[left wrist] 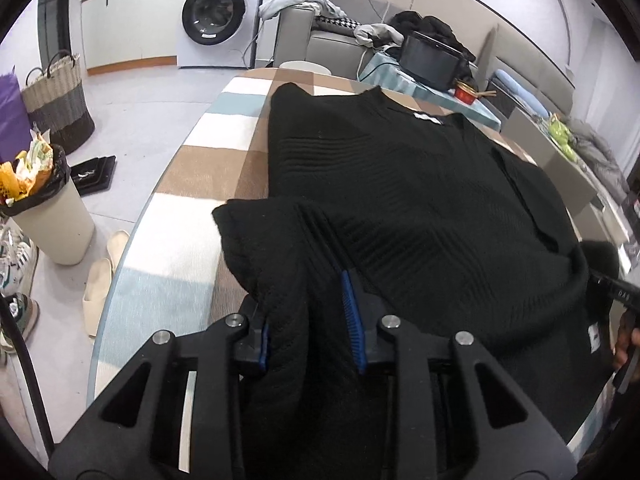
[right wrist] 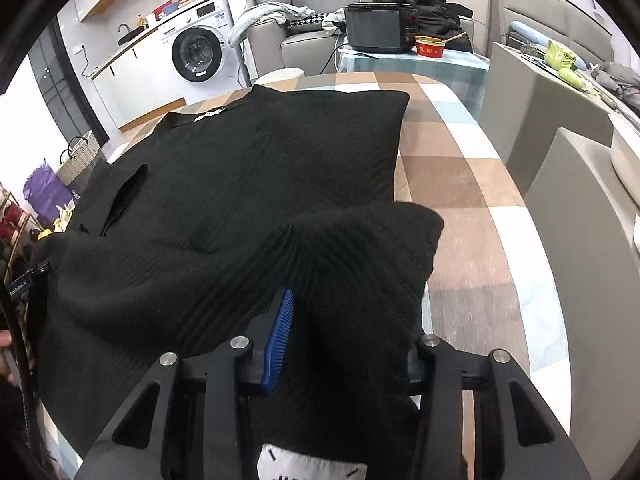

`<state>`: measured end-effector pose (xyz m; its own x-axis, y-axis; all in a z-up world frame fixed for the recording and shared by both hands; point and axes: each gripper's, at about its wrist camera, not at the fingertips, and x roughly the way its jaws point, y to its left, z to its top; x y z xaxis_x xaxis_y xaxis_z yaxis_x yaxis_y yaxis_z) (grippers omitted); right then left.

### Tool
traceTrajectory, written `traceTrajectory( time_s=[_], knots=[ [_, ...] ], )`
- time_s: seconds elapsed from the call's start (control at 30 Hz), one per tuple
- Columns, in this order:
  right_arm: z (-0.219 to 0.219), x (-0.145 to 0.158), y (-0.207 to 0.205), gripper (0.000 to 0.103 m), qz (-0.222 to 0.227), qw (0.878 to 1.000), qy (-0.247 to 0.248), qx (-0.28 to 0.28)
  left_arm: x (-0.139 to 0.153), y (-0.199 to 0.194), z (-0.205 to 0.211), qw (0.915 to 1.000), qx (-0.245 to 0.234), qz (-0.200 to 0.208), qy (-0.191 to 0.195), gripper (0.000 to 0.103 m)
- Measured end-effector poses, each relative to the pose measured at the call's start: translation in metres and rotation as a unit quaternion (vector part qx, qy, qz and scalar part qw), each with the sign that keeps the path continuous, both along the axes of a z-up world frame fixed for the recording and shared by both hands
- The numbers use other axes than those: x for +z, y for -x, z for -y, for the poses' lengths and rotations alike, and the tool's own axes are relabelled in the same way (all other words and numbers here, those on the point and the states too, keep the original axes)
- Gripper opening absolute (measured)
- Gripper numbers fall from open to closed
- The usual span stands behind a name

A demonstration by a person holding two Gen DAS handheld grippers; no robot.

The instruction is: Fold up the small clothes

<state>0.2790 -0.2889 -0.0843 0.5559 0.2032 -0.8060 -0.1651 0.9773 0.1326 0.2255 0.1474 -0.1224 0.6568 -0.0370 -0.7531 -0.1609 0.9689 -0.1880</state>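
Note:
A black knit sweater [left wrist: 400, 184] lies spread on a round table with a checked cloth [left wrist: 188, 216]; it also shows in the right wrist view [right wrist: 240, 168]. My left gripper [left wrist: 310, 320] is shut on the sweater's near left hem corner, and the cloth bunches up between the blue pads [left wrist: 354, 316]. My right gripper [right wrist: 344, 340] is shut on the near right hem corner, lifted and folded over; one blue pad [right wrist: 280, 336] shows. The right gripper also shows at the right edge of the left wrist view [left wrist: 616, 284]. A white label [right wrist: 312, 464] hangs by the right gripper.
Checked tablecloth [right wrist: 460, 184] is bare to the right. A waste bin [left wrist: 48, 208], slippers [left wrist: 104, 276] and a woven basket [left wrist: 60, 100] stand on the floor to the left. A washing machine [left wrist: 218, 12], sofa and side table with a black appliance [right wrist: 378, 26] stand behind.

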Motion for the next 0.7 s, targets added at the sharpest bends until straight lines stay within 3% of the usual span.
traceTrajectory(
  time_s=[0.23,0.33,0.43,0.57,0.7],
  knots=[
    [0.007,0.001,0.007,0.045,0.002,1.000,0.010,0.012,0.004,0.020,0.002,1.0000,-0.005,-0.003,0.003,0.027],
    [0.024,0.002,-0.007,0.050,-0.004,1.000,-0.018,-0.022,0.005,0.017,-0.005,0.9998,0.016,-0.009,0.012,0.036],
    [0.027,0.003,-0.022,0.051,-0.005,0.999,-0.037,-0.012,0.004,0.011,-0.009,0.9996,0.017,-0.010,0.018,0.037],
    [0.021,0.003,-0.032,0.050,-0.003,1.000,-0.026,-0.004,0.001,-0.002,-0.012,0.9995,0.017,-0.010,0.026,0.037],
    [0.005,0.003,-0.026,0.033,0.001,1.000,0.006,0.029,0.001,-0.006,-0.011,0.9994,0.012,-0.008,0.030,0.033]
  ],
)
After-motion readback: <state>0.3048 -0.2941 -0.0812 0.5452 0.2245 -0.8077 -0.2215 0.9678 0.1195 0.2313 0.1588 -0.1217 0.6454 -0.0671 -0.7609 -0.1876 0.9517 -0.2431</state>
